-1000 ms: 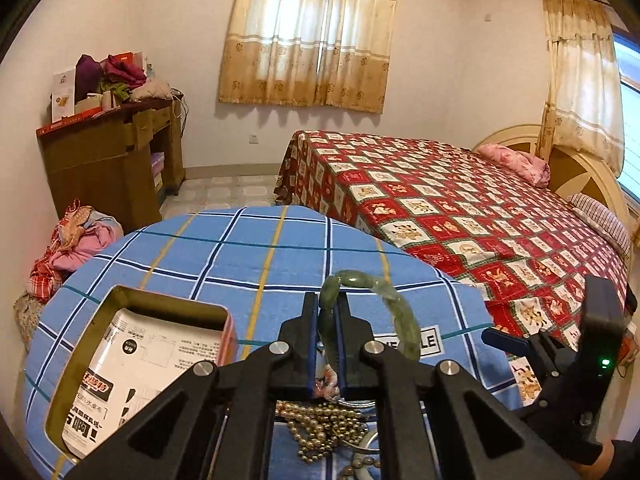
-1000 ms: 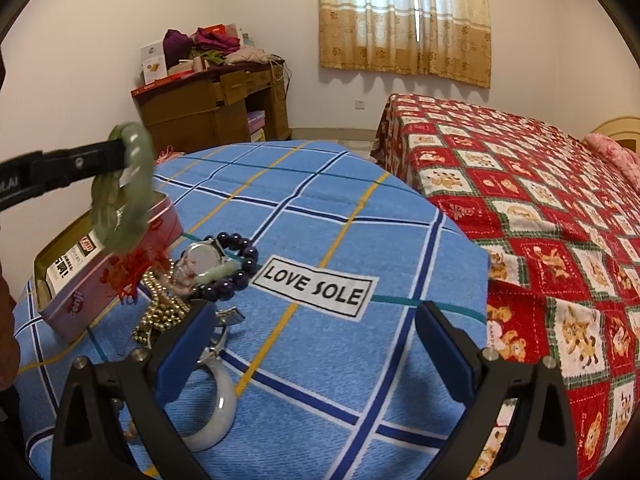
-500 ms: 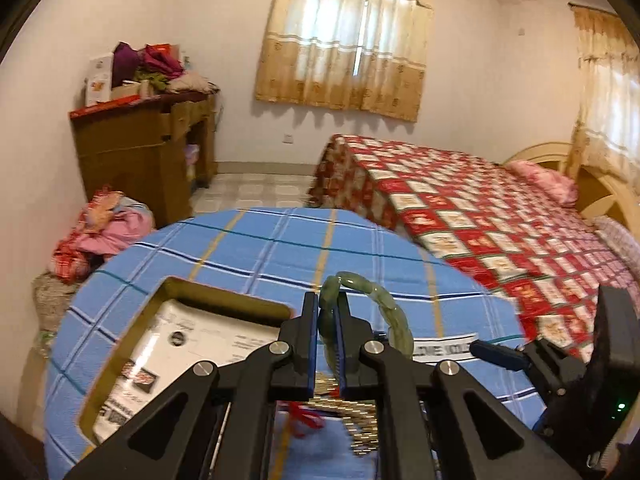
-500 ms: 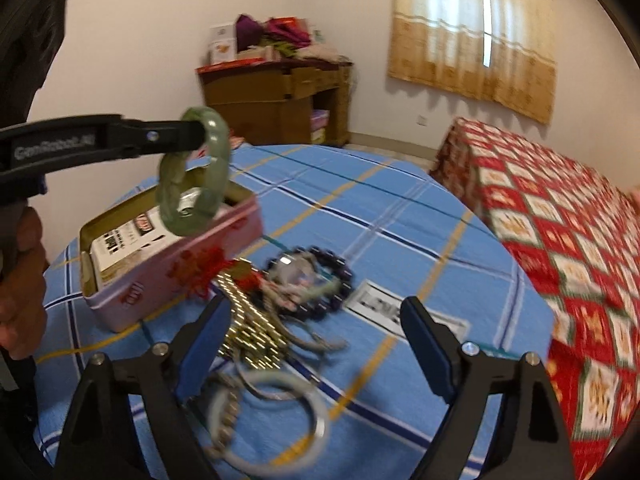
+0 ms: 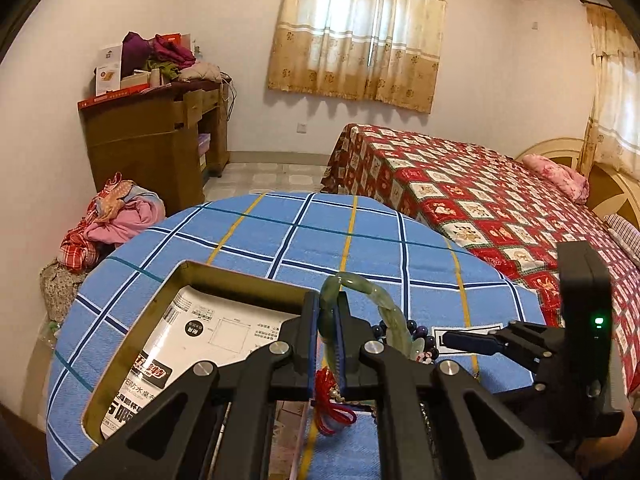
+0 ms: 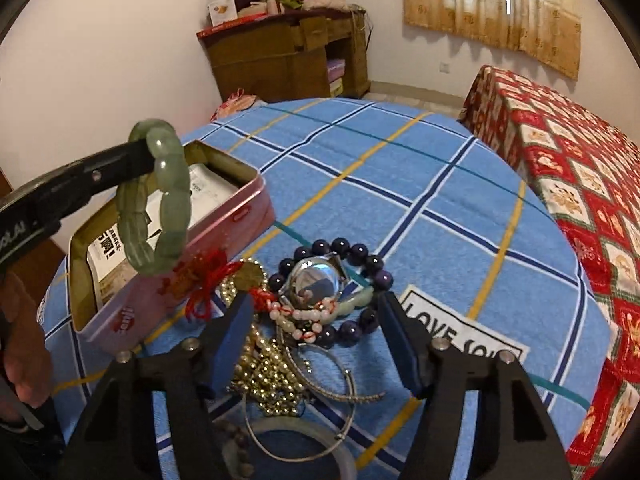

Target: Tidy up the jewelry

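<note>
pale green segmented jade bangle [image 6: 154,198] pinched in left tongs [image 5: 329,320]

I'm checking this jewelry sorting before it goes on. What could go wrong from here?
The left claw pinches the green bangle at one rim spot above the tin; it might slip and miss the box. The right claw, jaws just closing, straddles a tangled pile of watch, beads and chains, so it may drag several pieces together.

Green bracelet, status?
Left gripper shut on green bracelet, above open tin. Right gripper closing over jewelry pile, nothing gripped. Nothing blocking.
</note>
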Tool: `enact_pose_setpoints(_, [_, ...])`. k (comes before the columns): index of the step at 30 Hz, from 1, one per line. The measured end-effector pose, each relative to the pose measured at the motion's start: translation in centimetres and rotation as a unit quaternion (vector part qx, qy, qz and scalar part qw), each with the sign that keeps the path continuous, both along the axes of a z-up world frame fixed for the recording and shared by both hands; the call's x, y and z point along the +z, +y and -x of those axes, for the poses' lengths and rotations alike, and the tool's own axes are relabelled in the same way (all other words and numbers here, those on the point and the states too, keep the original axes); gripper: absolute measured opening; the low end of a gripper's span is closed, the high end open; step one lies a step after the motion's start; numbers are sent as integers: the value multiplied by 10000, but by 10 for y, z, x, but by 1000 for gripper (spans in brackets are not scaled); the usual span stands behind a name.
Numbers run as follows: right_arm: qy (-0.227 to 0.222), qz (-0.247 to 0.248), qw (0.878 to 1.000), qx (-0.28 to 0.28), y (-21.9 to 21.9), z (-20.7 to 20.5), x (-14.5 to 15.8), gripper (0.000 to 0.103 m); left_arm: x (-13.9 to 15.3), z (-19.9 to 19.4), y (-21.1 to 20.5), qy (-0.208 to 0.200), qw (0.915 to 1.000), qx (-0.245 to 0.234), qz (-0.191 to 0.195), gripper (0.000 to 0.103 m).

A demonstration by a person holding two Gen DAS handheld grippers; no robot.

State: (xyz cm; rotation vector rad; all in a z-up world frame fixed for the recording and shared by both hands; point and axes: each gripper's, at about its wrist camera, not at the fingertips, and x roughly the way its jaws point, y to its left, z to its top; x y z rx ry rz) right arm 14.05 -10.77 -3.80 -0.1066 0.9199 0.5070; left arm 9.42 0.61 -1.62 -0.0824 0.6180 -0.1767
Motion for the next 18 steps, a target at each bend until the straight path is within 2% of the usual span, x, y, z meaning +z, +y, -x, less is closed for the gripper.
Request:
enact_pose_setpoints(2, [220,-35,9997,90,2,-5,-6,62,1,1,2,-10,10000,5,9,6])
enact_pose_setpoints(3, [336,-56,9993,121,3,-7,-9,56,1,2,3,-14,10000,12,17,6])
enact_pose_setpoints(5, [332,-78,9994,104,4,-6,-10,50,2,2,6,-16,10000,22,26,6])
enact_pose_setpoints(6, [364,-113,9992,123,4,-7,-10,41,2,2,7,-7,10000,32,36,6])
enact_pose_setpoints(7, [398,-180,9990,120,3,-6,-10,26,2,2,9,-3,10000,43,46,6])
enact_pose_setpoints(8, [393,-261,9988,102,1,-6,-8,18,2,2,11,-2,10000,60,54,6])
enact_pose_setpoints(11, [326,-394,9987,74,-3,-3,-2,16,4,1,16,-18,9999,114,87,6])
enact_pose_setpoints(13, [275,-411,9987,81,-4,-1,1,10,5,2,19,-22,9999,134,91,6])
enact_pose_setpoints(18, [118,-429,9989,127,-3,1,11,8,6,3,25,-37,9998,177,105,6])
